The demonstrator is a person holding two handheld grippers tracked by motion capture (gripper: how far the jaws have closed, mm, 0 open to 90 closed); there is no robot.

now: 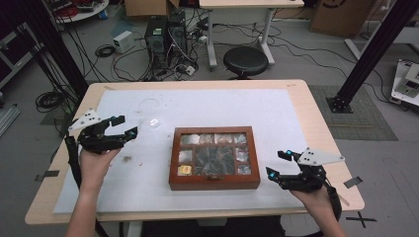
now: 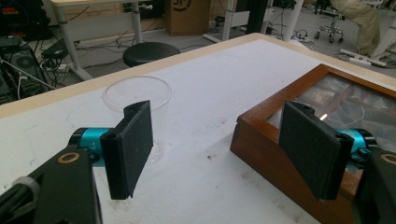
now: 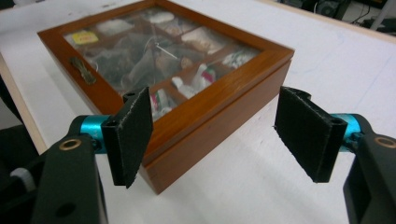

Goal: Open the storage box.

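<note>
A shut wooden box (image 1: 213,183) with a glass lid and a brass clasp lies in the middle of the white mat; small items sit in its compartments. My right gripper (image 1: 276,163) hovers just right of the box, jaws open and pointing left at it. In the right gripper view the box (image 3: 219,112) corner lies ahead between the open jaws (image 3: 217,140), untouched. My left gripper (image 1: 126,126) is held open to the left of the box. A clear plastic cup (image 2: 140,95) stands upright beyond its left pad, with the box (image 2: 261,135) to the right.
The white mat (image 1: 222,106) covers most of the wooden table (image 1: 316,123). The cup (image 1: 151,114) stands at the mat's left rear. A black stool (image 1: 245,60), computer towers and cables are on the floor behind the table. Black frame posts rise at both sides.
</note>
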